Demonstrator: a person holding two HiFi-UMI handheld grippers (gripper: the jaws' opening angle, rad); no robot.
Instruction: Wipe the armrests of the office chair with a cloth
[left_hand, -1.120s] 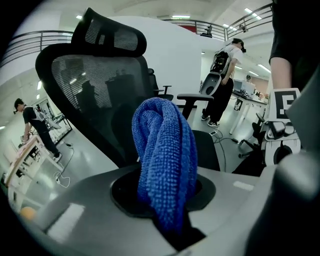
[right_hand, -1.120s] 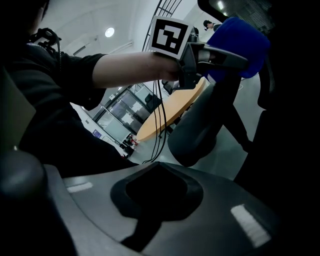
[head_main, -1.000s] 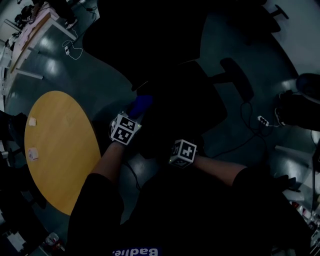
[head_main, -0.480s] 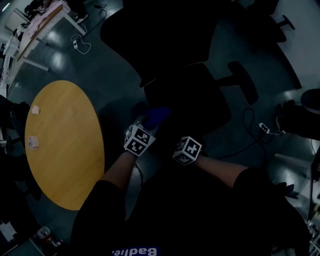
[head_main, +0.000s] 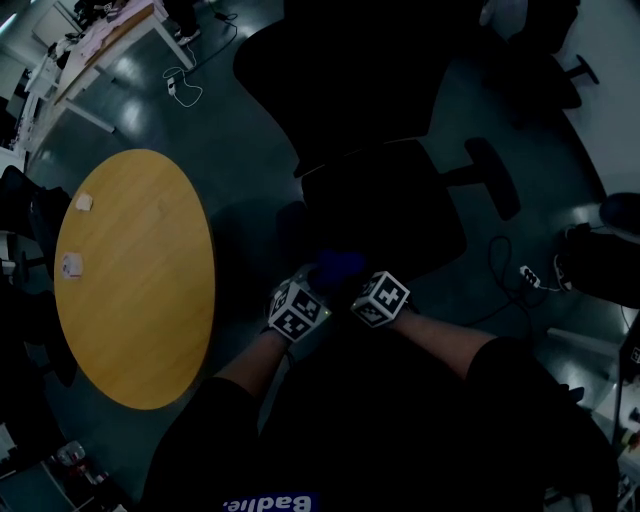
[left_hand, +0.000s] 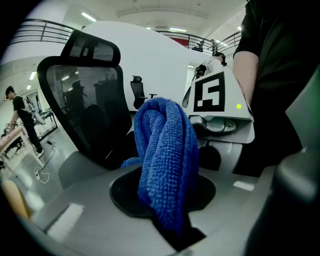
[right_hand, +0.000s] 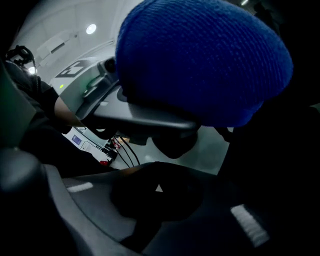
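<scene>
Dim grey office floor lies under everything, and low in the middle of the head view the two grippers sit close together. The left gripper (head_main: 318, 288) is clamped on a bunched blue cloth (left_hand: 167, 155), which stands up out of its jaws in a thick fold. Just beside it at 3 o'clock, the right gripper (head_main: 368, 285) has its jaws apart with nothing between them; the cloth hangs ahead of them, at 12 o'clock in its own view. Both hover by the front edge of the office chair (head_main: 385, 210), whose seat is at 12 o'clock from them. One armrest (head_main: 492, 178) sticks out at 2 o'clock, the other armrest (head_main: 292, 225) shows darkly at 11 o'clock, and the cloth touches neither. A round yellow worktop (head_main: 135, 280) sits well apart at 9 o'clock. This looks like a carry, not a wipe. The next move likely calls for lowering the cloth flat onto an armrest pad and stroking along its length.
</scene>
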